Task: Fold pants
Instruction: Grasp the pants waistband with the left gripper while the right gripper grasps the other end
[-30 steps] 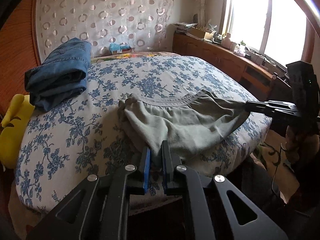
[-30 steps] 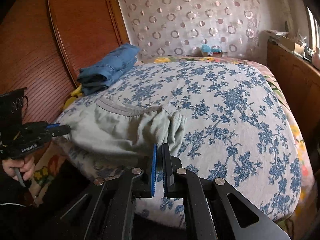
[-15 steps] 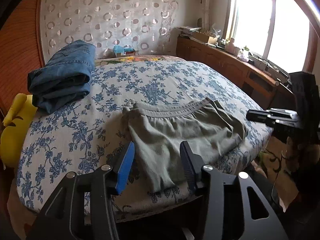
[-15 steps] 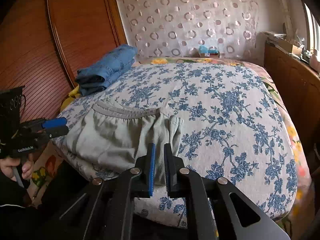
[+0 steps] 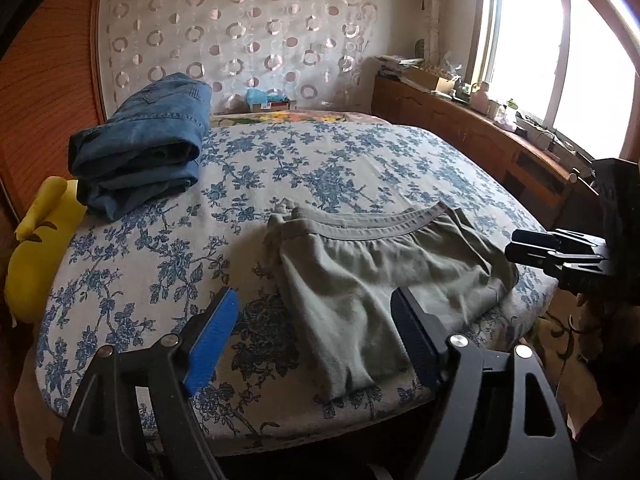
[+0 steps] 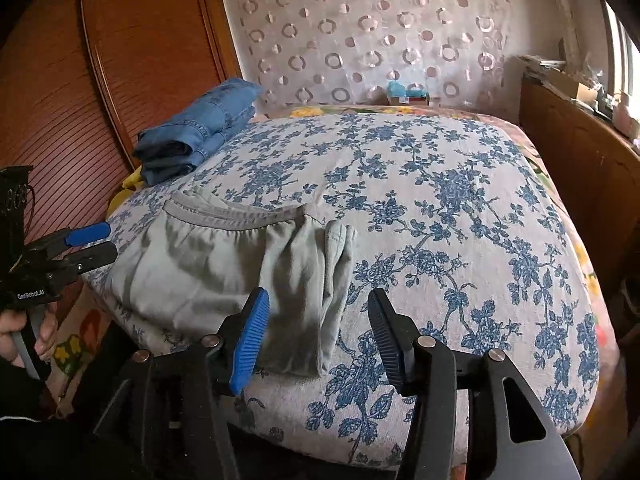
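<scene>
While the floral bedspread (image 5: 320,168) carries a stack of folded blue jeans (image 5: 140,140) at its far left corner, the grey-green pants (image 5: 372,276) lie folded near the front edge, waistband away from the cameras and one end draping slightly over the edge. The fold looks laid down and the step in hand appears to be the release; the next move likely calls for regripping an end to fold once more or carrying the bundle toward the jeans. Both claws stand wide apart and hold nothing: the left gripper (image 5: 316,336) and the right gripper (image 6: 320,332) hover just short of the cloth. A second ago both were pinched shut on the fabric.
</scene>
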The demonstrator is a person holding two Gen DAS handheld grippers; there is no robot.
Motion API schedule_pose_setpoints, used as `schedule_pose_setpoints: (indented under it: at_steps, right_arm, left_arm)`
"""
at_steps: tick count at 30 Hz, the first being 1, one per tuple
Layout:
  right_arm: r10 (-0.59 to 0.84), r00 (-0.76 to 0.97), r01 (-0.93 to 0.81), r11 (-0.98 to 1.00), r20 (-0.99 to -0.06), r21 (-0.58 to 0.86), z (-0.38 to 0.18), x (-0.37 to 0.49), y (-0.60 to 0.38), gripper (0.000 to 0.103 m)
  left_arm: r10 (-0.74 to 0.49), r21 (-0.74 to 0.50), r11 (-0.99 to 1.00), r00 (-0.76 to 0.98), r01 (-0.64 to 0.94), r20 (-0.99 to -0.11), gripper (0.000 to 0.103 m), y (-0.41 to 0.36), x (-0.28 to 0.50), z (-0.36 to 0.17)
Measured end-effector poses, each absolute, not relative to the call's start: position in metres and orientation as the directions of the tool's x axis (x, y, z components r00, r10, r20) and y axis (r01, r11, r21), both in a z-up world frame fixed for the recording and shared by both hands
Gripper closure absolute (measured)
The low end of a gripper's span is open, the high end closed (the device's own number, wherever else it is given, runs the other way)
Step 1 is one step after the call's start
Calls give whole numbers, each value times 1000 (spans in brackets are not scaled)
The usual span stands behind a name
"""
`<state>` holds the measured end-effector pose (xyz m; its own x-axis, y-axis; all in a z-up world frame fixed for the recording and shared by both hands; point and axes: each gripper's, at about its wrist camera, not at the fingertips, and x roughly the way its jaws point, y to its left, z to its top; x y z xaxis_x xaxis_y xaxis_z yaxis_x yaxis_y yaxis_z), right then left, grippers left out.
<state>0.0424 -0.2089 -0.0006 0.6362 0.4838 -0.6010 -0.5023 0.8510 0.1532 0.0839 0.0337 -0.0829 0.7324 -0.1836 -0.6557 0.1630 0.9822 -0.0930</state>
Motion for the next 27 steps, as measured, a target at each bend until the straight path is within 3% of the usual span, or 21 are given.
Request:
schedule_pose_setpoints:
  at_steps: [27]
  right_arm:
    - [459,579,-509,849,-674,140,-12,112,-168,49]
  left_arm:
    - [-205,-108,977,669,183,-715,24,44,174,-102]
